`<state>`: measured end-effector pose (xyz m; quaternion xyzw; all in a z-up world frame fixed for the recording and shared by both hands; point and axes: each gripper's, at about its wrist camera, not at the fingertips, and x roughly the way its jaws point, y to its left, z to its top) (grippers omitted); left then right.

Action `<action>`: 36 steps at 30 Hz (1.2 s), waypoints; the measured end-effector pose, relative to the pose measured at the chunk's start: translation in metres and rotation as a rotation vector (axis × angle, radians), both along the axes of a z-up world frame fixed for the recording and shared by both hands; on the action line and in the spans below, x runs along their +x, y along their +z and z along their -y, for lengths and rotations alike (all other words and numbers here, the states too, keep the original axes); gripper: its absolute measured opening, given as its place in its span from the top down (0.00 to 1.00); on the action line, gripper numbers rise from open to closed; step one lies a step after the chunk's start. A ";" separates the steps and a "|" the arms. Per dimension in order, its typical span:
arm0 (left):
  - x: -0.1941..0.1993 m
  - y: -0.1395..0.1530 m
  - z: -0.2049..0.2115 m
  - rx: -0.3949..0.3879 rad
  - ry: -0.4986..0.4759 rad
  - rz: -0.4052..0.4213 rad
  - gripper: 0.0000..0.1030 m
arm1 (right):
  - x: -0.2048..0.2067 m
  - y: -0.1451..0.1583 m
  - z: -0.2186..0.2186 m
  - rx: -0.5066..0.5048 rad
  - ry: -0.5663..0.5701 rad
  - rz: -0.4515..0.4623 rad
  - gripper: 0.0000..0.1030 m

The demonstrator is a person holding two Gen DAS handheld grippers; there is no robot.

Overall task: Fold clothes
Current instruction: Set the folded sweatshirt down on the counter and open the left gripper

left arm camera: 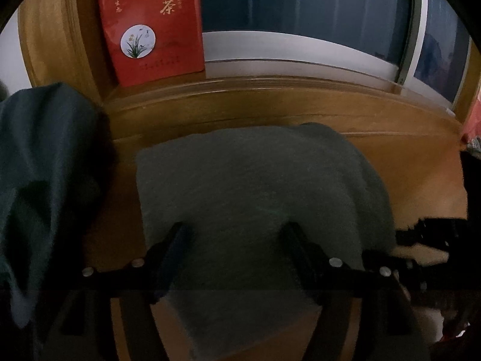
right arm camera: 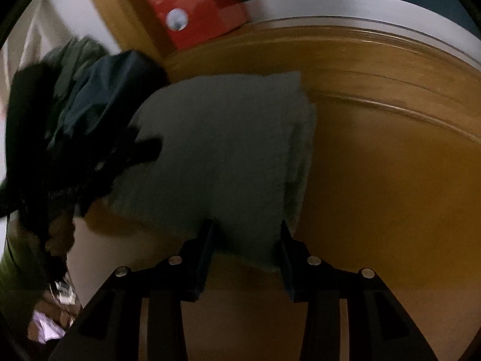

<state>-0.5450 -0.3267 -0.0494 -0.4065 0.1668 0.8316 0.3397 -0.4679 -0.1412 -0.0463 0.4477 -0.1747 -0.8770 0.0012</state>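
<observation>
Cloth (left arm camera: 255,186) lay folded in layers on the surface (right arm camera: 390,180), open fingers (left arm camera: 177,234) of both grippers (right arm camera: 245,234) over it, heaped clothes (left arm camera: 45,165) at nine o'clock.

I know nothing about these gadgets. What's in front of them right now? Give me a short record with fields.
Surface: wooden table
Main item: grey folded cloth, lying flat on the table
Other clothes: dark green pile beside the cloth
Background: red tea box standing on the ledge by the window
Left hand-held gripper: open, fingers over the cloth's near edge
Right hand-held gripper: open, fingers at the cloth's near corner
Fold status: cloth looks folded; pile not yet
</observation>
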 end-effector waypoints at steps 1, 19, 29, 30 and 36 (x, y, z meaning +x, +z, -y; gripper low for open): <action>-0.001 0.001 0.000 -0.005 0.002 -0.001 0.34 | 0.000 0.000 0.004 0.005 0.010 0.003 0.61; 0.050 0.016 0.036 -0.114 0.087 0.143 0.36 | 0.019 0.060 0.049 0.156 -0.321 0.023 0.36; 0.060 0.016 0.056 -0.105 0.136 0.168 0.35 | 0.014 0.055 0.074 0.174 -0.344 0.062 0.32; 0.060 0.015 0.056 -0.106 0.138 0.169 0.34 | 0.015 0.055 0.074 0.177 -0.346 0.066 0.31; 0.065 0.014 0.052 -0.118 0.122 0.179 0.34 | 0.006 0.050 0.082 0.195 -0.327 0.087 0.30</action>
